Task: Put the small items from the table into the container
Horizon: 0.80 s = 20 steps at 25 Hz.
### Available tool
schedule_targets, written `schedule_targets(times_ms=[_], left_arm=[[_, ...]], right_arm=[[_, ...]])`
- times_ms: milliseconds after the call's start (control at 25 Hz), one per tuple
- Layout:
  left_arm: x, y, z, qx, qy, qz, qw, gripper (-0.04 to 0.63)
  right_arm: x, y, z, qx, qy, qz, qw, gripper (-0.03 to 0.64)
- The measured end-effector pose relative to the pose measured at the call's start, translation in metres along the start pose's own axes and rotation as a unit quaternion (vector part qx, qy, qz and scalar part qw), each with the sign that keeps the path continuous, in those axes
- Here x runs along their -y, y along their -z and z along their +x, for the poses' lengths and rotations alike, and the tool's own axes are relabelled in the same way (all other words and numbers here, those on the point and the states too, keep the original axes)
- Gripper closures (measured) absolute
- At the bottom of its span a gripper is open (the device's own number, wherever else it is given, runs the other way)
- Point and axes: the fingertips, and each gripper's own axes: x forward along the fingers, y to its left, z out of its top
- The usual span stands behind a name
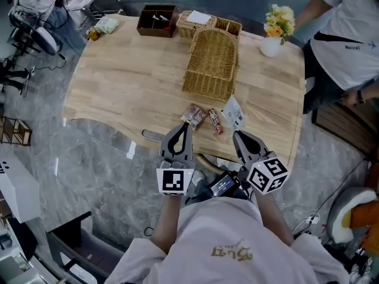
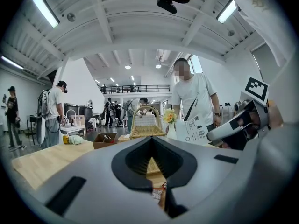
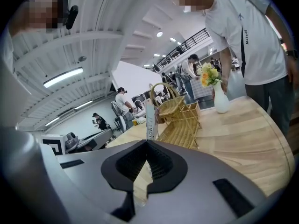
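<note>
A wicker basket (image 1: 207, 90) with a hoop handle stands in the middle of the wooden table (image 1: 130, 81). In front of it lie a brown patterned packet (image 1: 193, 116) and a red bar (image 1: 215, 121). My right gripper (image 1: 237, 134) is shut on a thin white packet (image 1: 233, 112), which stands upright from the jaw tips in the right gripper view (image 3: 150, 120). The same white packet (image 2: 192, 129) shows at the right of the left gripper view. My left gripper (image 1: 183, 126) hovers just beside the brown packet, its jaws closed together with nothing between them (image 2: 152, 138).
A brown box (image 1: 157, 19), a low wicker tray (image 1: 207, 22) and a white vase of flowers (image 1: 273, 40) stand along the far edge. A person in a white shirt (image 1: 349, 34) stands at the right end. The table's curved near edge runs just below my grippers.
</note>
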Motion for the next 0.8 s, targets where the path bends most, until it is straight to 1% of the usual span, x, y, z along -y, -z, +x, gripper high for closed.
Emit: schedule_targets(times_ms=[40, 160, 280, 400, 520, 600, 680, 800], left_arm=[[-0.002, -0.003, 0.002, 0.004, 0.000, 0.004, 1.0000, 0.601], [-0.008, -0.011, 0.007, 0.004, -0.011, -0.006, 0.9999, 0.601], [-0.013, -0.015, 0.012, 0.013, -0.011, 0.012, 0.9998, 0.601], [-0.016, -0.020, 0.019, 0.019, -0.014, 0.015, 0.9996, 0.601], [-0.019, -0.023, 0.028, 0.032, -0.009, 0.033, 0.9989, 0.601], [-0.020, -0.026, 0.034, 0.034, -0.009, 0.034, 0.9988, 0.601], [-0.021, -0.030, 0.039, 0.030, -0.013, 0.026, 0.9991, 0.601], [-0.023, -0.032, 0.050, 0.038, -0.012, 0.036, 0.9985, 0.601]], right_arm=[[-0.001, -0.004, 0.001, 0.004, -0.002, -0.002, 1.000, 0.598], [-0.002, -0.016, 0.005, 0.013, -0.008, -0.007, 1.000, 0.598], [-0.001, -0.028, 0.009, 0.020, -0.012, -0.011, 1.000, 0.598], [0.002, -0.038, 0.012, 0.023, -0.017, -0.017, 0.999, 0.598], [0.006, -0.049, 0.016, 0.028, -0.020, -0.020, 0.999, 0.598], [0.008, -0.056, 0.018, 0.032, -0.021, -0.021, 0.999, 0.598], [0.011, -0.061, 0.021, 0.035, -0.022, -0.022, 0.999, 0.598], [0.015, -0.069, 0.028, 0.037, -0.026, -0.024, 0.999, 0.598]])
